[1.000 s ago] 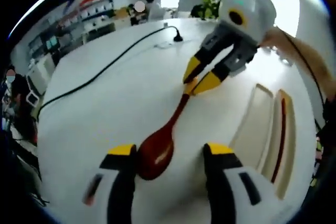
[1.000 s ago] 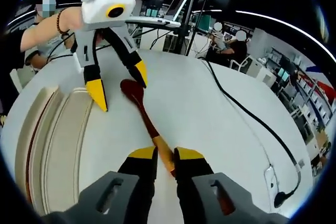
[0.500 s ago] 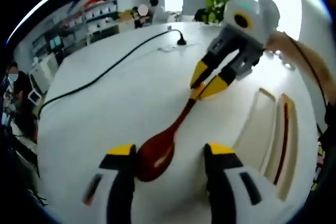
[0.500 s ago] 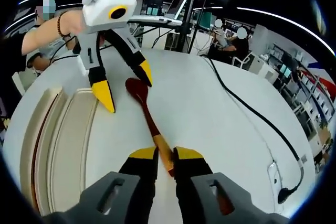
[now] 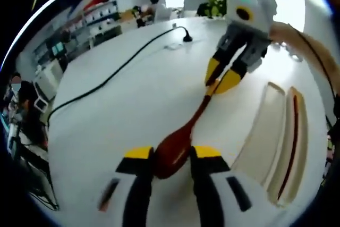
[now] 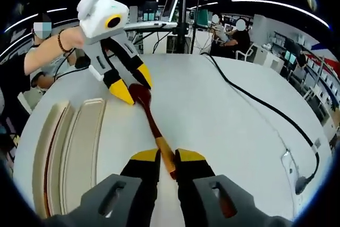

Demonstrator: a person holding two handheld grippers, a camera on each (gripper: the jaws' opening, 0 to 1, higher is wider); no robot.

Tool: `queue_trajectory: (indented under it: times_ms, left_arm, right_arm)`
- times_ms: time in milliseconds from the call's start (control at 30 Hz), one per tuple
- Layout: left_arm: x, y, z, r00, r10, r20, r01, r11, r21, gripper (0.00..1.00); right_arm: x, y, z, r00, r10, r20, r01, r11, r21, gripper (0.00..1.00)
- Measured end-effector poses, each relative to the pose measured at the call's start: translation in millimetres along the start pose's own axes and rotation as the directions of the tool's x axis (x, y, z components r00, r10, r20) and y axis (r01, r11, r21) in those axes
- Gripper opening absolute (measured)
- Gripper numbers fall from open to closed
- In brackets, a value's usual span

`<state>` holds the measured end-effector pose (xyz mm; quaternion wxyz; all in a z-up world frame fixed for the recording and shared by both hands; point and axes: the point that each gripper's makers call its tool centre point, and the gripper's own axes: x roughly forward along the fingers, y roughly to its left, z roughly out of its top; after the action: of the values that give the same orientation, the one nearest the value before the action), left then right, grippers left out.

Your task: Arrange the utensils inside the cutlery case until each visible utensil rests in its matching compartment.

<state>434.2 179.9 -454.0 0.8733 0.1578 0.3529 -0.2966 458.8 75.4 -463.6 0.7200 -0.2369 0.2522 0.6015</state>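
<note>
A dark red wooden spoon [image 5: 194, 123] lies on the white table, held at both ends. My left gripper [image 5: 173, 155] is shut on its bowl, both yellow tips touching the bowl's sides. My right gripper [image 6: 167, 158] is shut on the tip of the spoon [image 6: 151, 120] handle. From the left gripper view the right gripper [image 5: 219, 81] pinches the handle end; from the right gripper view the left gripper [image 6: 133, 84] straddles the bowl. The cream cutlery case [image 5: 268, 131] lies beside the spoon, with a dark red stick [image 5: 292, 131] in its narrow outer compartment. The wide compartment of the case [image 6: 79, 136] holds nothing.
A black cable [image 5: 122, 67] runs across the table to a plug, on the far side of the spoon from the case; the cable [image 6: 255, 104] also crosses the right gripper view. A person's arm [image 6: 53, 38] holds the left gripper. Desks and seated people stand beyond the table.
My left gripper's jaws have closed from wide open onto the spoon bowl. The right gripper has kept its hold on the handle. Both views shifted slightly.
</note>
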Motion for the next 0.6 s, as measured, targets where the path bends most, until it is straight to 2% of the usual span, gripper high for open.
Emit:
queue_trajectory:
  times_ms: [33,133,167,200,233,333,367,400,433,500,533,567,600]
  left_arm:
    - [-1,-0.2,1.1,1.000,0.000,0.007,0.000,1.000,0.011,0.28]
    - [-5,5.2,5.8,0.999,0.046,0.028,-0.050,0.988,0.143,0.24]
    - [-7,7.0,7.3,0.997,0.072,0.030,-0.076,0.976,0.202,0.22]
    - [-8,7.7,7.5,0.995,0.095,0.028,-0.099,0.955,0.279,0.20]
    - [-9,7.8,10.4,0.993,0.117,0.035,-0.121,0.925,0.360,0.18]
    - [-10,6.3,9.6,0.983,0.181,0.006,-0.164,0.877,0.452,0.15]
    - [-11,5.3,9.2,0.981,0.194,-0.004,-0.172,0.879,0.444,0.14]
    - [-12,4.3,8.4,0.979,0.204,-0.016,-0.173,0.868,0.466,0.14]
    - [-16,3.5,9.3,0.977,0.213,-0.029,-0.168,0.841,0.514,0.13]
    - [-20,5.8,14.7,0.962,0.274,-0.014,-0.209,0.764,0.611,0.05]
    - [-17,5.6,14.5,0.961,0.275,-0.023,-0.200,0.750,0.631,0.04]
    - [-17,1.4,13.6,0.965,0.260,-0.029,-0.189,0.772,0.607,0.04]
    - [-14,1.9,11.0,0.965,0.259,-0.038,-0.183,0.771,0.610,0.04]
  right_arm:
    - [0,0,-0.1,1.000,0.000,0.003,0.000,1.000,0.007,0.10]
    - [0,-1,0.1,1.000,0.004,0.020,-0.006,0.998,0.065,0.10]
    - [-1,-1,-0.3,1.000,0.007,0.022,-0.009,0.997,0.077,0.10]
    - [0,-2,-0.4,1.000,0.005,0.023,-0.007,0.997,0.082,0.10]
    - [0,-1,-0.8,1.000,0.003,0.024,-0.005,0.996,0.085,0.10]
    - [0,-2,-1.0,0.999,-0.003,0.035,0.000,0.995,0.096,0.10]
    - [1,2,-1.2,0.999,-0.005,0.037,0.001,0.995,0.098,0.10]
    - [1,3,-1.3,0.999,-0.007,0.040,0.003,0.995,0.098,0.11]
    - [1,2,-1.3,0.999,-0.010,0.043,0.006,0.996,0.092,0.11]
    - [2,0,-1.7,0.998,-0.033,0.044,0.033,0.999,0.010,0.12]
    - [3,-2,-4.7,0.999,-0.048,0.023,0.049,0.997,-0.065,0.13]
    - [1,-4,-0.1,0.996,-0.076,0.047,0.079,0.994,-0.074,0.14]
    - [1,1,0.4,0.998,-0.053,0.036,0.056,0.995,-0.084,0.14]
